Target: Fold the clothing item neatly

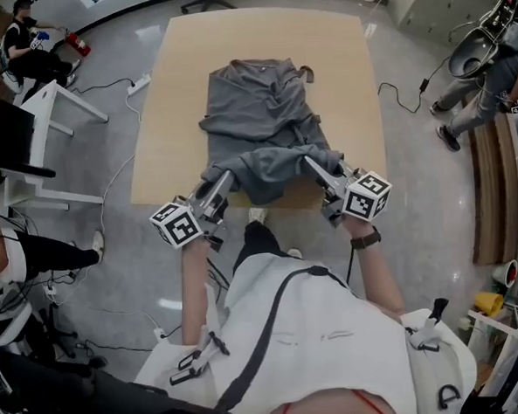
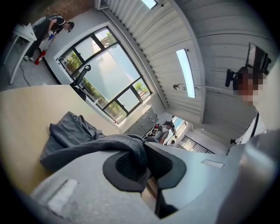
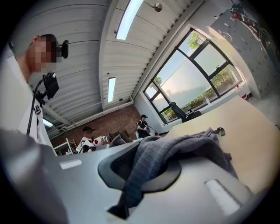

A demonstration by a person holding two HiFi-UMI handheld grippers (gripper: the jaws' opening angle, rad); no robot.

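Grey clothing item (image 1: 260,114): a crumpled shirt-like garment lying lengthwise down the middle of a tan table (image 1: 174,102), its neck opening toward the far edge, its body rumpled into folds, and its near hem raised off the surface above the table's near edge. Left gripper (image 1: 222,179): clamped on the near-left corner of the hem; in the left gripper view the cloth (image 2: 74,131) runs in between the dark pads (image 2: 127,168) and is pinched there by the gripper (image 2: 146,164). Right gripper (image 1: 313,165): clamped on the near-right corner; in the right gripper view a bunch of the grey fabric (image 3: 183,148) is pinched in the gripper (image 3: 140,168) and a tail of it hangs out below the pads. The hem sags in a shallow curve between the two grips. Marker cubes: one at the rear of each tool, left (image 1: 176,224) and right (image 1: 367,195). Operator: white top (image 1: 310,330), dark watch (image 1: 364,238) on the right wrist. Surroundings: grey polished floor, white desk (image 1: 56,105) at left, power strip (image 1: 138,82) with cables beside the table, a seated person (image 1: 30,45) at the far left, another person (image 1: 484,92) at the right edge, large windows (image 2: 105,74).
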